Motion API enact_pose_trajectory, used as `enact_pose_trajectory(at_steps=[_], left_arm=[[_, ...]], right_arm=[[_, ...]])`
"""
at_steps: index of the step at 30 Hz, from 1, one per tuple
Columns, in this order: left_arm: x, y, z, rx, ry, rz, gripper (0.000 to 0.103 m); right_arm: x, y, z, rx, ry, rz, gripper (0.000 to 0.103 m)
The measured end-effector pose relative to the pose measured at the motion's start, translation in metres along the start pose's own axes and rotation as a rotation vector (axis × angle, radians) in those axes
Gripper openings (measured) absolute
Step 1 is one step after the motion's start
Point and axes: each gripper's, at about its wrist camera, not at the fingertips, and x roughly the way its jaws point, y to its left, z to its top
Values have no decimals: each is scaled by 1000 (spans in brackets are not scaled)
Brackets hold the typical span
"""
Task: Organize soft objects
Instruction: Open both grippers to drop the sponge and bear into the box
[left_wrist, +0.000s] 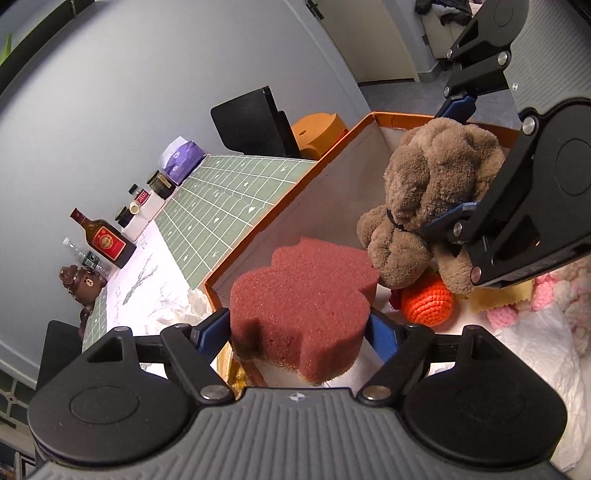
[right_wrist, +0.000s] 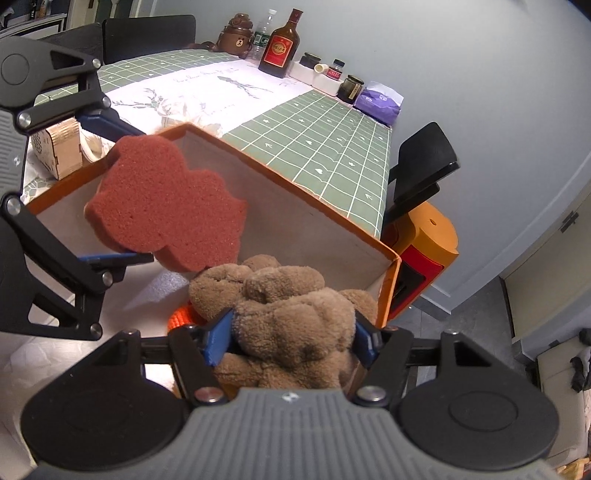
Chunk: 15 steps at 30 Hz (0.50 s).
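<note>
My left gripper (left_wrist: 299, 328) is shut on a dark red, flower-shaped sponge (left_wrist: 306, 306) and holds it over the near corner of an orange-rimmed box (left_wrist: 295, 192). The sponge (right_wrist: 166, 203) and left gripper (right_wrist: 118, 188) also show in the right wrist view. My right gripper (right_wrist: 291, 339) is shut on a brown plush toy (right_wrist: 291, 321) and holds it inside the box (right_wrist: 303, 188). In the left wrist view the plush toy (left_wrist: 436, 192) and right gripper (left_wrist: 454, 162) hang above an orange crocheted ball (left_wrist: 426, 301) on the box floor.
Pink knitted items (left_wrist: 546, 295) and white cloth (left_wrist: 535, 354) lie in the box. A green grid tablecloth (right_wrist: 325, 136) carries a brown bottle (right_wrist: 280, 48), jars (right_wrist: 351, 88), a purple pack (right_wrist: 380, 99) and a bear figure (right_wrist: 236, 37). A wooden box (right_wrist: 59, 151) stands left. Black chairs (right_wrist: 424, 166) flank the table.
</note>
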Motion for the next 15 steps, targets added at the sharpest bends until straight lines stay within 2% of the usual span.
enact_pose_trajectory(at_steps=[9, 15], left_arm=[[-23, 9, -3, 1, -29, -34, 95], [-41, 21, -6, -49, -57, -73, 96]], right_arm=[[-23, 7, 12, -28, -1, 4, 83], [-38, 10, 15, -36, 2, -14, 84]])
